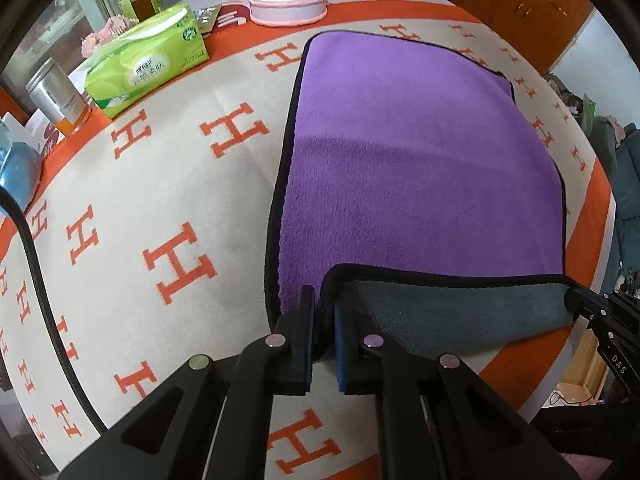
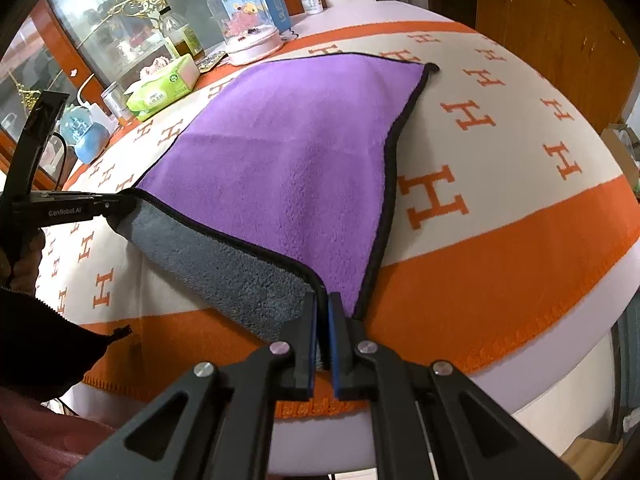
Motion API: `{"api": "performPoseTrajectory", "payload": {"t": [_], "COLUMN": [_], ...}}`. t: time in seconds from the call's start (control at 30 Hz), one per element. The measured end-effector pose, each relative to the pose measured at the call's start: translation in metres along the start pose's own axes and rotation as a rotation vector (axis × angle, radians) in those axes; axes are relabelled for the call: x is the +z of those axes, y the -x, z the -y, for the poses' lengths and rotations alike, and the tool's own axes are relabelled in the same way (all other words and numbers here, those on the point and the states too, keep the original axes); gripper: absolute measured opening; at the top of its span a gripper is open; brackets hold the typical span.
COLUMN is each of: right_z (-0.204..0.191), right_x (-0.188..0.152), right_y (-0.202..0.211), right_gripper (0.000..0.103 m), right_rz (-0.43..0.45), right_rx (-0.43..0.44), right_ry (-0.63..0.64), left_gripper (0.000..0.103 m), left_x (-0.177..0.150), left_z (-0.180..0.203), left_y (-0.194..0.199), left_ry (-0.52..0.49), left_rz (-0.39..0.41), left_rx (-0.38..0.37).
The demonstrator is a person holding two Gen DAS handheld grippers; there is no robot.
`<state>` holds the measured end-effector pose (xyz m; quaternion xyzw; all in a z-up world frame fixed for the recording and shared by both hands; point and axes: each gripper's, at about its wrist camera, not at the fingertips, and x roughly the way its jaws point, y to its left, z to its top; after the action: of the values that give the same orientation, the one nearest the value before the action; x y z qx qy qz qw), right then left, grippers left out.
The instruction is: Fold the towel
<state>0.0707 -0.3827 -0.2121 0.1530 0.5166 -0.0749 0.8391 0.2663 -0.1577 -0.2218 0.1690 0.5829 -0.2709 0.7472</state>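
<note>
While towel (image 1: 420,152) lies flat, left gripper (image 1: 324,304) and right gripper (image 2: 323,304) clamp near corners.

A home: table under an H-patterned cloth (image 1: 168,184), tissue pack (image 1: 148,60), snow globe (image 2: 248,20), glass cabinet (image 2: 100,32)

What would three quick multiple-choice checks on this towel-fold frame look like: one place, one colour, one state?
1. Where is the green tissue pack?
A. on the towel
B. left of the towel, near the table's far edge
C. on the floor

2. What colour is the towel's lifted underside?
A. grey
B. orange
C. white

3. How is the towel's near edge held?
A. lying flat, untouched
B. by one gripper only
C. pinched at both corners

Answers: 1 B, it sits apart on the tablecloth. 2 A, grey shows under the purple face. 3 C, left hand-held gripper and right hand-held gripper each clamp a corner.
</note>
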Motion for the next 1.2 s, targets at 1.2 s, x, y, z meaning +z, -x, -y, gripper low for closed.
{"api": "performPoseTrajectory", "payload": {"t": [1.2], "right_z": [0.028], "right_x": [0.164], "right_y": [0.054], "right_gripper": [0.005], "right_rz": [0.308], "right_rx": [-0.111], "right_ry": [0.209], "left_gripper": [0.006], "left_x": [0.158], "left_z": [0.022], "left_y": [0.085], "left_ry": [-0.036], "left_rz": [0.277], "left_rx": [0.071]}}
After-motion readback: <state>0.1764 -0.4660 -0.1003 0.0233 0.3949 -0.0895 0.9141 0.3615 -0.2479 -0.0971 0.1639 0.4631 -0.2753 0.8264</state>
